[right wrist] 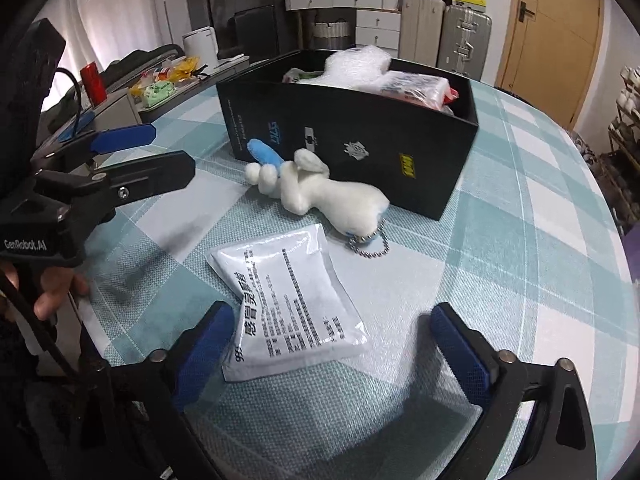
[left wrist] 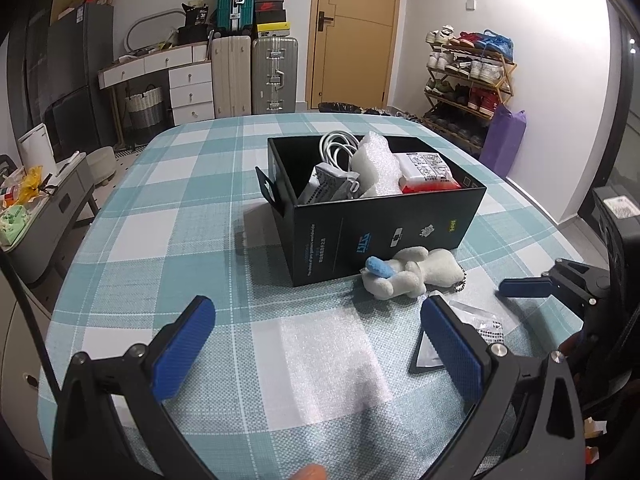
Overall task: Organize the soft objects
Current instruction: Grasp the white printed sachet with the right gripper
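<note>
A black box stands on the checked tablecloth and holds a white cable, bubble wrap, packets and a red-and-white pack. A white plush toy with a blue part and a ball chain lies against the box's front; it also shows in the right wrist view. A white printed pouch lies flat in front of the toy. My left gripper is open and empty over a clear bubble-wrap sheet. My right gripper is open, its fingers either side of the pouch's near end.
The box also shows in the right wrist view. Past the table are suitcases, a white drawer unit, a shoe rack, a purple bag and a door. A cluttered low cabinet stands left of the table.
</note>
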